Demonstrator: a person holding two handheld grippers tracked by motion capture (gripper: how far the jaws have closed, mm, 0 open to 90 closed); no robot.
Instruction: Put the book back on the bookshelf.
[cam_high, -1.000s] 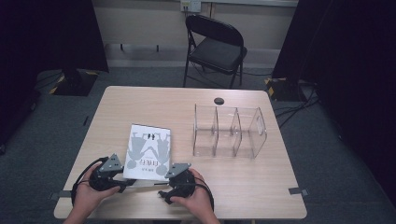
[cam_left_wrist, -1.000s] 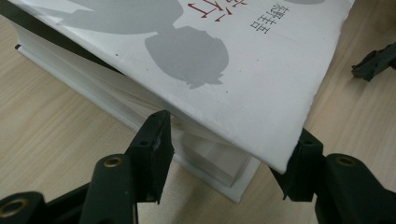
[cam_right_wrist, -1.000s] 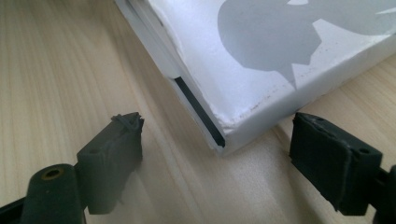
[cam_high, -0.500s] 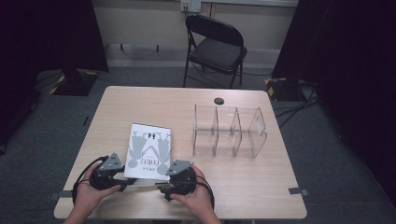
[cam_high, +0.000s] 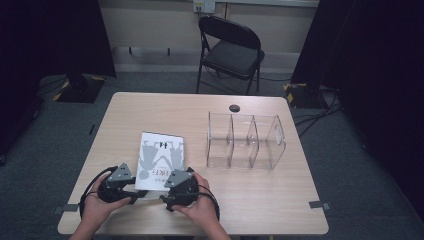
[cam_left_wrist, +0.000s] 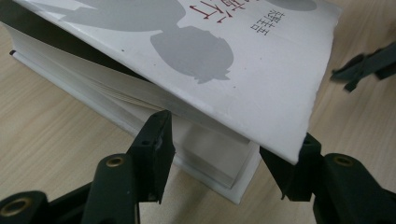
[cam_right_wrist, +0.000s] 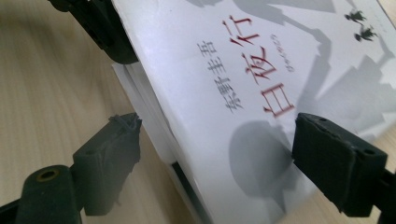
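— Book, the white paperback with grey silhouettes and red lettering on its cover: where is it lying?

— It is lying flat near the front edge of the pale wooden counter, just left of the clear acrylic three-bay organiser, which is standing empty.

— And the claws?

— The left claw is sitting at the book's near corner with its jaws apart, one against the page block, the other tucked under the lifted cover's edge. It seems to be bracing the book rather than squeezing it; I am not seeing the pads pressing.

— Why is the cover lifting?

— The right claw is working at the near edge. Its jaws are standing apart as well, one beside the pages, the other over the cover, so the cover is peeling up from the pages. I judge the person is trying to get a jaw underneath, since a flat book is offering no edge to grab.

— Risk?

— The thin cover is bending; it could crease.
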